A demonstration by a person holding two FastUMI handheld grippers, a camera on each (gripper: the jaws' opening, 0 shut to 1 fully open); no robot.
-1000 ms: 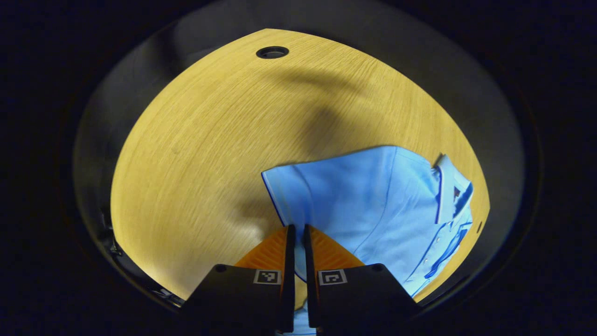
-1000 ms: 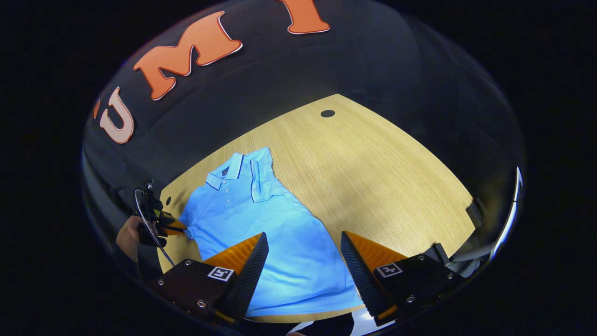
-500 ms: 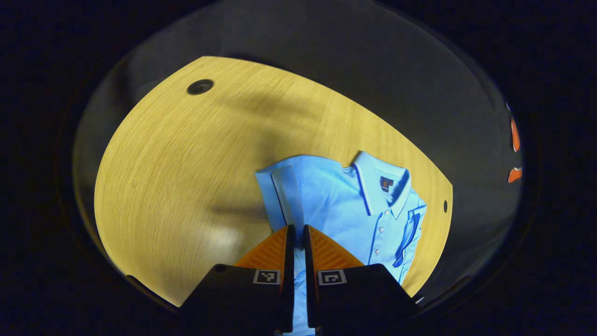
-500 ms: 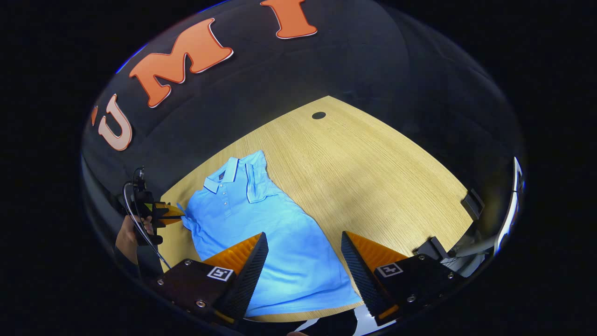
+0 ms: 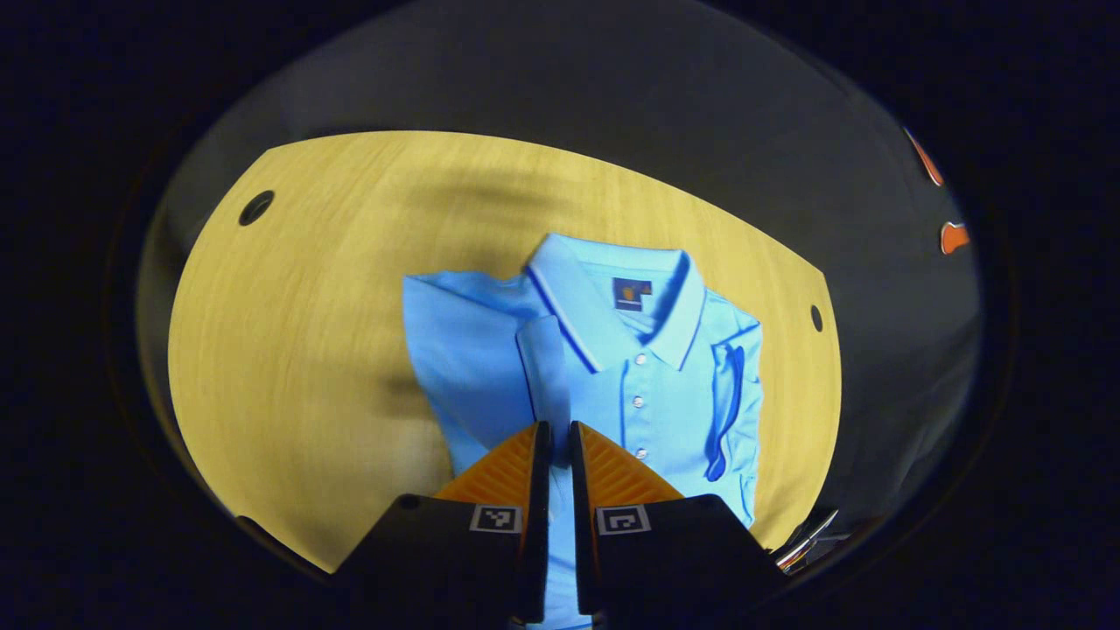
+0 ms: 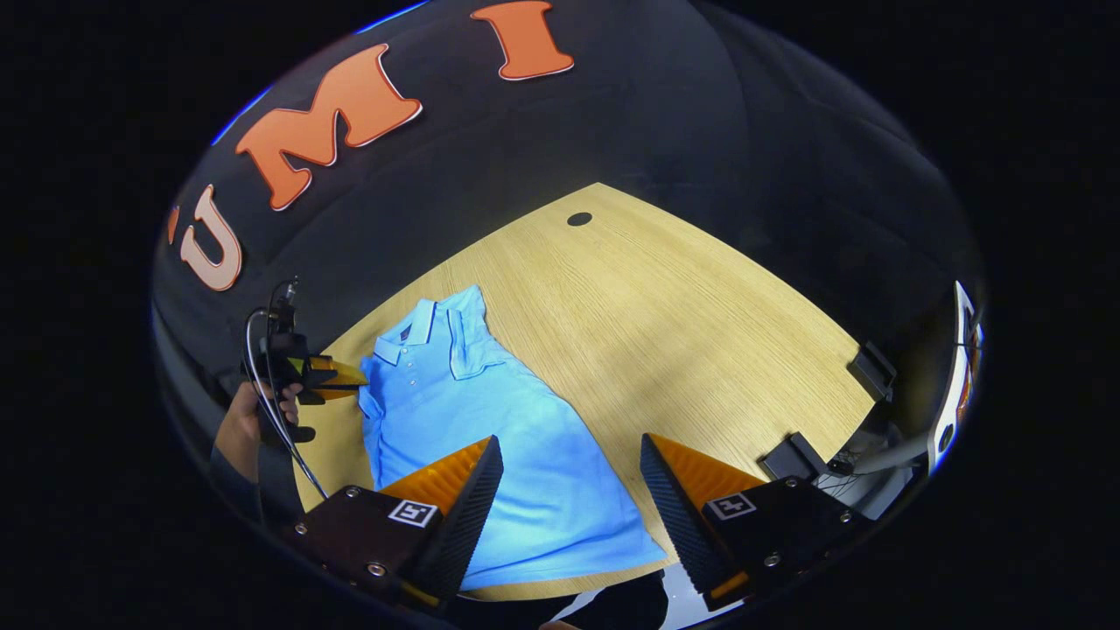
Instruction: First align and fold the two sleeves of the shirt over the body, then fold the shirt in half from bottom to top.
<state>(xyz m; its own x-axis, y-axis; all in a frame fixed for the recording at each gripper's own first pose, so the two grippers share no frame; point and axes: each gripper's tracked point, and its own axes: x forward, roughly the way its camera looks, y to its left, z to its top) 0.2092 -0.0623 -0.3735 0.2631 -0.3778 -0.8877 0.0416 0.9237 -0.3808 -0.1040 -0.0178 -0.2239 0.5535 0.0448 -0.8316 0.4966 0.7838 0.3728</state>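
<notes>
table [image 6: 700, 324]: light wood, round holes | on it: blue polo shirt [image 6: 490, 455], laid flat

In the left gripper view, the lower body of the light blue short-sleeved polo shirt [image 5: 604, 367] is hidden behind the left gripper [image 5: 558, 437], and the yellow wood-grain table [image 5: 289, 367] is motion-blurred. In the right gripper view, the right gripper [image 6: 569, 464] covers parts of the shirt's hem; the small chest logo is unreadable.

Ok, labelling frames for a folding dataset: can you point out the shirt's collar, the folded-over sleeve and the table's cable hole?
collar [image 5: 612, 302]: left gripper view, inner neckband.
folded-over sleeve [image 6: 472, 337]: right gripper view, sleeve middle.
cable hole [image 6: 579, 219]: right gripper view, hole centre.
</notes>
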